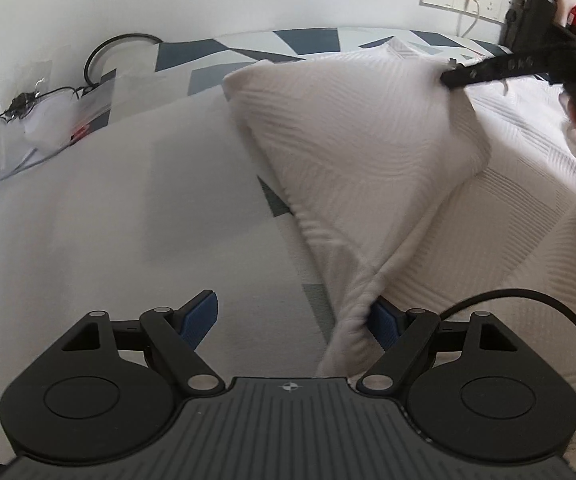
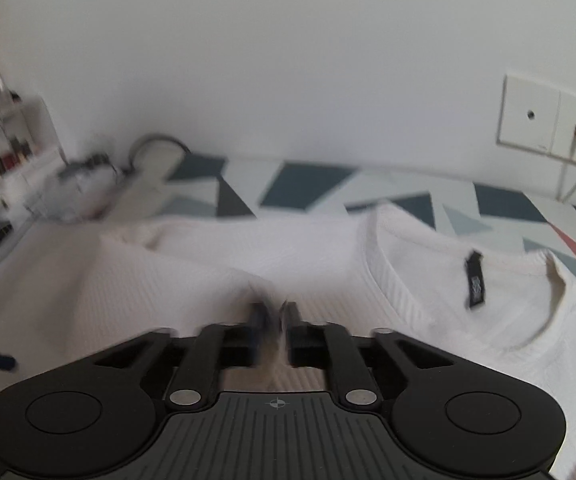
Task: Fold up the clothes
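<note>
White ribbed sweater (image 2: 428,280); black neck label (image 2: 474,280), writing unreadable

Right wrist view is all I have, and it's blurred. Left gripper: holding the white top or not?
Observer: No. The left gripper is open, pads wide apart.
Operator: Any cloth near it?
Observer: A bunched fold of the white top lies against one blue pad, not clamped.
Operator: How does my grip look from that side?
Observer: The right gripper pinches the top and holds a flap raised off the bed cover.
</note>
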A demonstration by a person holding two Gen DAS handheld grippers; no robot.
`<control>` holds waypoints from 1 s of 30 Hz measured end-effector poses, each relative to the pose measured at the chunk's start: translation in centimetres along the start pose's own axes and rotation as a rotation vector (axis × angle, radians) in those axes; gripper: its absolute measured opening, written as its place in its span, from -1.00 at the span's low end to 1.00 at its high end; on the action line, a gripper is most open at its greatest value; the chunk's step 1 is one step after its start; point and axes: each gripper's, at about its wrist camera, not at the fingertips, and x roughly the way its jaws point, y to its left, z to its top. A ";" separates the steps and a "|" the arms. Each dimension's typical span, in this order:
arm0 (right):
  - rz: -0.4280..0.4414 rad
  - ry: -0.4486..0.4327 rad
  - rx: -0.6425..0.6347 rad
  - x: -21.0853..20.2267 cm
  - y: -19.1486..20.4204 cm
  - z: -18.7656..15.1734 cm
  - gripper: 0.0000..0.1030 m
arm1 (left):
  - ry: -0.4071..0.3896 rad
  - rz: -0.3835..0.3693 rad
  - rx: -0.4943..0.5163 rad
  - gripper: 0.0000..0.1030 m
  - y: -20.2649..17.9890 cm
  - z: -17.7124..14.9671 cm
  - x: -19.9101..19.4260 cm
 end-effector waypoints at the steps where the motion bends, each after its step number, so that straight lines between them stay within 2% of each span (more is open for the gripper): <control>1: -0.004 -0.014 0.002 -0.6 -0.2 -0.4 -0.15 | -0.003 0.006 -0.004 0.57 -0.1 -0.1 -0.1; 4: 0.019 -0.031 0.034 -2.2 -1.4 -1.6 -0.09 | -0.011 0.019 -0.033 0.57 -0.1 -0.3 -0.1; 8: 0.144 0.075 0.090 -2.7 -2.1 -3.3 -0.19 | -0.022 0.035 -0.070 0.57 -0.2 -0.5 0.1; 13: 0.190 0.157 0.049 -1.4 -0.4 -5.0 -0.20 | -0.039 0.076 -0.090 0.61 -0.4 -0.6 0.0; 14: 0.205 0.163 0.046 -1.1 -0.1 -5.2 -0.29 | -0.041 0.088 -0.096 0.61 -0.4 -0.5 0.0; 15: 0.216 0.161 0.037 -1.2 0.1 -5.1 -0.80 | -0.041 0.093 -0.097 0.61 -0.4 -0.5 -0.1; 16: 0.223 0.157 0.025 -1.4 0.2 -4.9 -0.92 | -0.039 0.093 -0.095 0.61 -0.4 -0.5 -0.1; 21: 0.236 0.130 0.021 -4.3 -1.0 -3.8 -0.92 | -0.033 0.020 0.004 0.61 -1.5 0.1 -0.5; 25: 0.216 0.221 0.036 -5.3 -2.3 -4.7 -0.92 | -0.036 -0.054 0.059 0.61 -2.0 0.9 -0.9; 27: 0.199 0.251 0.039 -5.1 -2.2 -5.4 -0.90 | -0.047 -0.128 0.070 0.62 -1.8 1.3 -1.7; 30: 0.174 0.297 0.044 -4.7 -2.2 -6.4 -0.75 | -0.078 -0.256 0.040 0.68 -0.6 2.0 -3.4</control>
